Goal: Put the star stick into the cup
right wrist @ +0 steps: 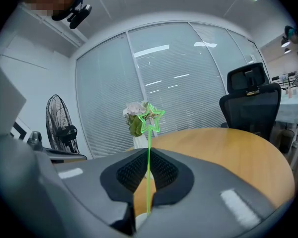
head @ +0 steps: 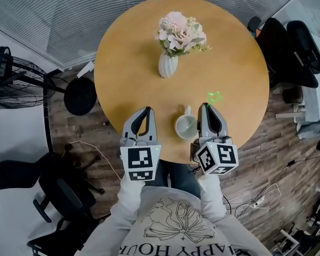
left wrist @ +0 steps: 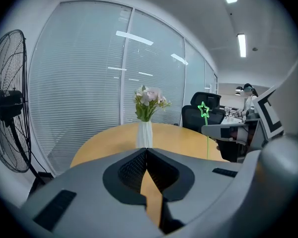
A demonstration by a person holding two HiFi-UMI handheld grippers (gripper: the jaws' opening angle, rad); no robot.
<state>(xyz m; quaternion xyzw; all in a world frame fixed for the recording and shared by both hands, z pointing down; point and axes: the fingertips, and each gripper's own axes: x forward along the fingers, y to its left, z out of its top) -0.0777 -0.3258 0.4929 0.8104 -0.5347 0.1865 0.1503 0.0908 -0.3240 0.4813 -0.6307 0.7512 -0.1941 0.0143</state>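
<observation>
- right gripper (right wrist: 148, 151): jaws closed on the star stick (right wrist: 149, 133). They pinch the shaft low, so the star stands upright above the tips and the lower end probably hangs free for lowering. It sits just right of the cup (head: 185, 126), not over its mouth, and the stick is outside the cup.
- left gripper (left wrist: 146, 150): jaws together with nothing between them. It sits left of the cup and apart from it, likely idle and out of the way.
- cup: white, handled and upright, near the table (head: 122, 63) edge, its mouth unobstructed.
- vase (head: 168, 65) with flowers: beyond the cup and well apart, judged no obstacle.
- fan (head: 5, 76): on the floor, far left of the cup.
- chairs (head: 277, 41): far right of the cup.
</observation>
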